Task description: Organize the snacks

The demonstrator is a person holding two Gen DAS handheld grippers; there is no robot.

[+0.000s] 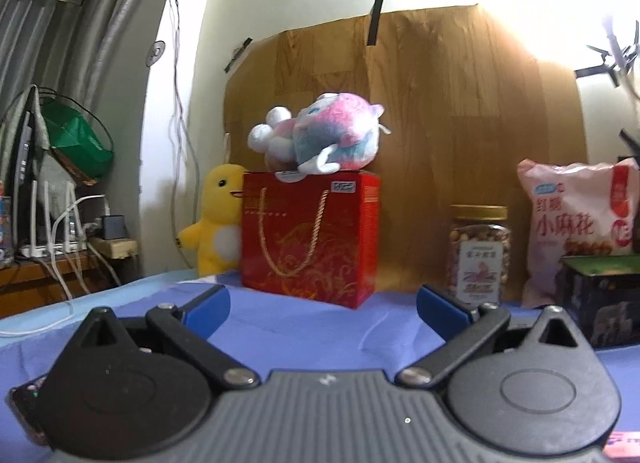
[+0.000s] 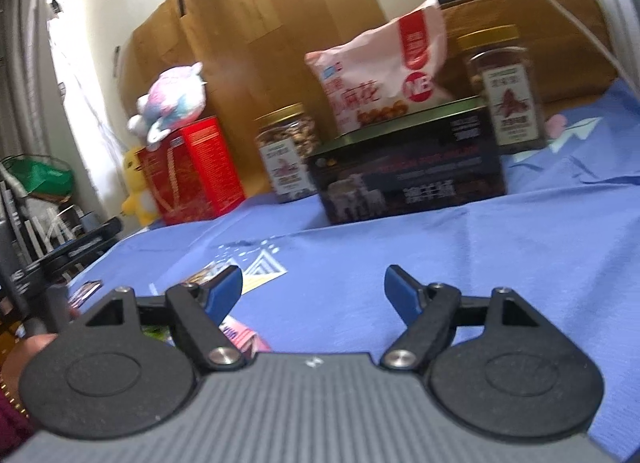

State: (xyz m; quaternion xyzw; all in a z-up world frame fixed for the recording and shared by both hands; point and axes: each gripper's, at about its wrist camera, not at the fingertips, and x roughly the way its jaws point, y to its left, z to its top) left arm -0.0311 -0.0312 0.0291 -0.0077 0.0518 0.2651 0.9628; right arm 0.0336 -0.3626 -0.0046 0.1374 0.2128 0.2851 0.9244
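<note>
A blue cloth-covered surface (image 2: 400,247) carries a red gift box (image 1: 310,237), two gold-lidded nut jars (image 2: 288,151), and a dark rectangular tin (image 2: 408,179).

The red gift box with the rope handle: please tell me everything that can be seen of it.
The red gift box looks like glossy cardboard, printed with gold swirl patterns and some gold text. A twisted gold rope handle hangs in a loop down its front, and a small white label sits near its top edge. It stands upright on the blue cloth before the wood-pattern board. A pink-and-blue plush toy lies on top of it. A yellow plush duck stands against its left side. It appears closed.
</note>
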